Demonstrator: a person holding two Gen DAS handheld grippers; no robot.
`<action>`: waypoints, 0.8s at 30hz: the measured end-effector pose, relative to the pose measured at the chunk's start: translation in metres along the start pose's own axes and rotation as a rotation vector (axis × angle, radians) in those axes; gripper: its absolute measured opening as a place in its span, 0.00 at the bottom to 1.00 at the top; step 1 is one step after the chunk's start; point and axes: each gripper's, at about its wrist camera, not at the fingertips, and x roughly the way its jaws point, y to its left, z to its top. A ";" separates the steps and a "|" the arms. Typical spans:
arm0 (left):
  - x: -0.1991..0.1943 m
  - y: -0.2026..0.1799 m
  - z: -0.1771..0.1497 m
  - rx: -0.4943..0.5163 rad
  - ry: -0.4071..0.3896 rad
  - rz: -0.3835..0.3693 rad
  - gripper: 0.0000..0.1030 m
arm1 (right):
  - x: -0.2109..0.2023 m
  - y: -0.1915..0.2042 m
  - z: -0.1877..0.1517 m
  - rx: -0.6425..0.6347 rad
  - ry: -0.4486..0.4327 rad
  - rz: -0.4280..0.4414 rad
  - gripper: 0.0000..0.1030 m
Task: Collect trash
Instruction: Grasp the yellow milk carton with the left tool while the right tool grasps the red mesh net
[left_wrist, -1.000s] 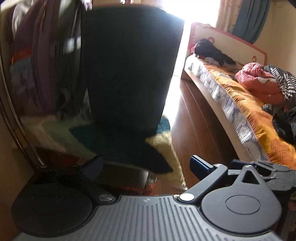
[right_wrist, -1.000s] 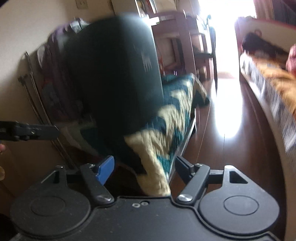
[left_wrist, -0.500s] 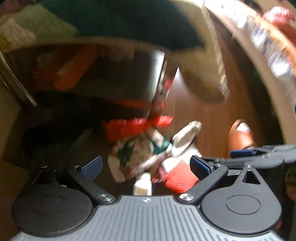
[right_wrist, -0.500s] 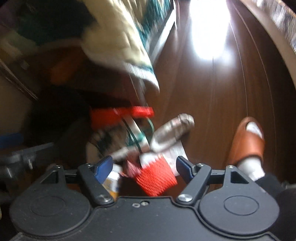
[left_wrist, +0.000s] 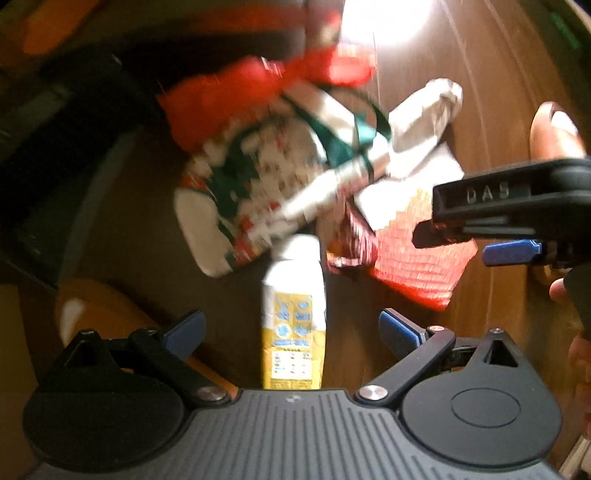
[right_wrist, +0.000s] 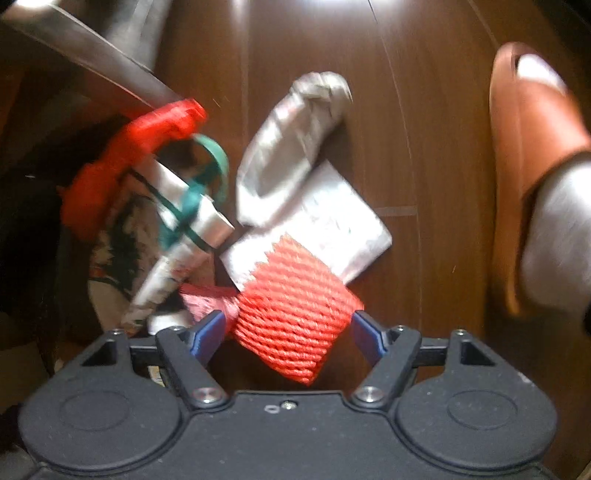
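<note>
Both grippers, left gripper (left_wrist: 291, 330) over the carton (left_wrist: 293, 317) and right gripper (right_wrist: 290, 330) straddling the red net (right_wrist: 295, 314), hang released, so closing on overlapped litter risks dragging the silver wrapper (right_wrist: 291, 147) at twelve o'clock.

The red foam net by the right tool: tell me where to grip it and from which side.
Grip the red foam net across its middle, coming straight down from above. It lies flat on the wood floor, a squashy diamond already between the open right tool blue pads, its upper corner over the white paper. Pinching the net's opposite sides should lift it alone.
</note>
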 end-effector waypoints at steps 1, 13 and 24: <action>0.009 -0.001 0.000 0.003 0.023 -0.004 0.98 | 0.007 -0.002 -0.001 0.012 0.019 0.005 0.72; 0.072 0.010 -0.003 -0.041 0.190 -0.057 0.66 | 0.041 -0.008 -0.003 0.030 0.052 0.011 0.70; 0.079 0.014 -0.014 -0.031 0.214 -0.081 0.49 | 0.039 0.002 -0.014 -0.067 0.028 -0.056 0.23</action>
